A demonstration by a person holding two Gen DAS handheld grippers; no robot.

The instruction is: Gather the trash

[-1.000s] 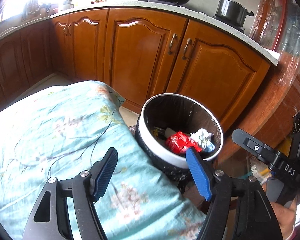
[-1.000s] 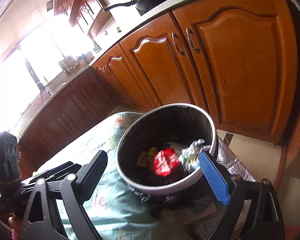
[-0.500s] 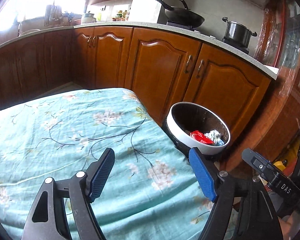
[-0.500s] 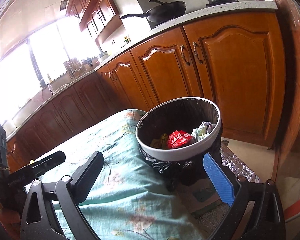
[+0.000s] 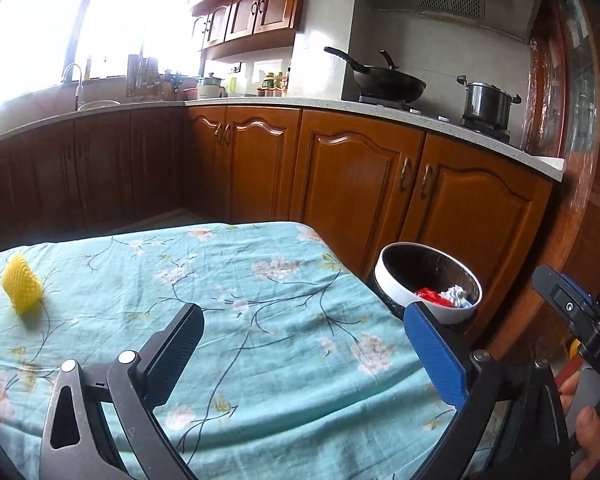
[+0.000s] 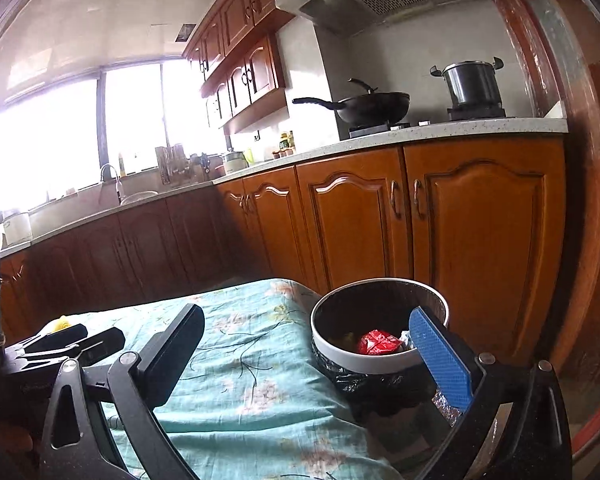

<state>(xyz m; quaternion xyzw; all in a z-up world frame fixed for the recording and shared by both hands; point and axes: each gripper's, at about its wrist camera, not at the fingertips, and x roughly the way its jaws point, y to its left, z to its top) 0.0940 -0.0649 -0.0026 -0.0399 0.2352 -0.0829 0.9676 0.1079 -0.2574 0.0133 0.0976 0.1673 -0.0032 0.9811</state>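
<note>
A yellow foam net piece (image 5: 22, 294) stands on the teal floral tablecloth (image 5: 260, 320) at the far left. Beside the table's right edge is a white-rimmed bin (image 5: 396, 292) with a black liner; it holds a red wrapper (image 5: 432, 296) and crumpled white paper (image 5: 456, 293). My left gripper (image 5: 304, 332) hovers over the cloth with its jaws opening and nothing between them. My right gripper (image 6: 306, 336) is open and empty, its blue pad just in front of the bin (image 6: 380, 364) and the red wrapper (image 6: 380, 342). The left gripper (image 6: 84, 338) shows at the left, near the yellow piece (image 6: 62, 323).
Wooden cabinets (image 5: 360, 188) run behind the table and bin, under a counter with a wok (image 5: 384, 80) and a pot (image 5: 486, 104). A sink tap (image 5: 74, 76) is at the far left. A finger of the right gripper (image 5: 572, 304) and a hand (image 5: 588, 432) fill the right edge.
Both grippers have drawn back from the bin and tilted upward, so it looks smaller and farther. The left jaws have spread wider. The yellow foam piece has come into the left view.
</note>
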